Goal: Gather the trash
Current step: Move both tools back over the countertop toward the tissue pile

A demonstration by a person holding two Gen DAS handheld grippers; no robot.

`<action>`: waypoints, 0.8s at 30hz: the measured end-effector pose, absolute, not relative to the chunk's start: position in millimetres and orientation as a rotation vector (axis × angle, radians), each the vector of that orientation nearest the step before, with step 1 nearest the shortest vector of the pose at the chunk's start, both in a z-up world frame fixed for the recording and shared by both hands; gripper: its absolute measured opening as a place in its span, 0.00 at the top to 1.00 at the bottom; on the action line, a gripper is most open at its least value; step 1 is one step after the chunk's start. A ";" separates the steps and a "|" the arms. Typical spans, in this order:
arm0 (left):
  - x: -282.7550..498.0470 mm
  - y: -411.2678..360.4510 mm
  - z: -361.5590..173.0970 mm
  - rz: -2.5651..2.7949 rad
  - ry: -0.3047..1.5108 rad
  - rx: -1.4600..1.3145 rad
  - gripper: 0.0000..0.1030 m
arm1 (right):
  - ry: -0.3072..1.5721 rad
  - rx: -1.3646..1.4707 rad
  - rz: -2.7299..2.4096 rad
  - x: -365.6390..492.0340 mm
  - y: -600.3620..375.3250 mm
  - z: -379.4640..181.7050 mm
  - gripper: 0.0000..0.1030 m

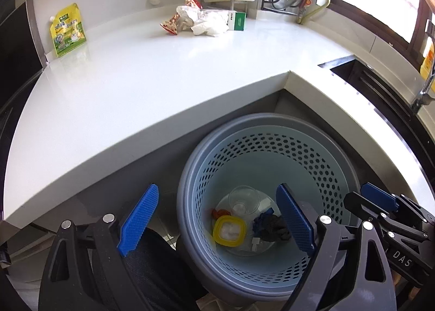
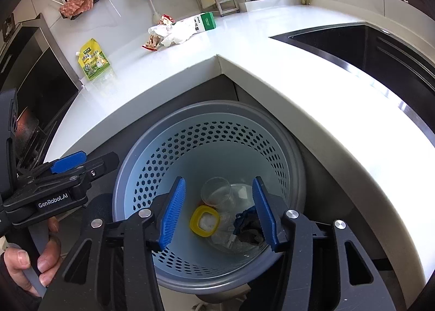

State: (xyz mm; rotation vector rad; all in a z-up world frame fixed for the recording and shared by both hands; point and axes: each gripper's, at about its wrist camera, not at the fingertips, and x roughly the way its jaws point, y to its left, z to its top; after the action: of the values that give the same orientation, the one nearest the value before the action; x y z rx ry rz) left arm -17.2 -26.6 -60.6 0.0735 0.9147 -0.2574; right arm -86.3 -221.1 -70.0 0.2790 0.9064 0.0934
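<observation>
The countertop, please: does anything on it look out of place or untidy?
Yes: a heap of crumpled white paper and snack wrappers lies near the back wall beside a green-and-white carton, and a yellow-green pouch lies loose at the left.

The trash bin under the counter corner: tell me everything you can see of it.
The trash bin is round, grey-blue plastic, its upper wall perforated with hexagonal holes and topped by a wide solid rim. It stands upright and lidless on the floor, tucked into the counter's inner corner. Inside lie a clear cup, a yellow-rimmed lid and dark crumpled scraps.
</observation>
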 end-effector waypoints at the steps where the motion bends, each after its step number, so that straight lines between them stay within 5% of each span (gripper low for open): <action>1: -14.8 -25.1 -57.3 -0.252 0.907 0.070 0.16 | 0.904 0.279 0.096 -83.8 -221.4 -67.4 0.51; 24: 104.8 4.6 -1.2 -0.175 0.797 0.023 0.13 | 0.820 0.232 0.130 43.8 -214.5 -8.1 0.42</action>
State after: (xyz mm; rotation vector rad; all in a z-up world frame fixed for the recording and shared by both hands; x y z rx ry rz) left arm 104.8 4.6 -1.2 0.0232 0.7966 -0.1754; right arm 43.8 -214.5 -8.1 0.2324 0.8202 0.1304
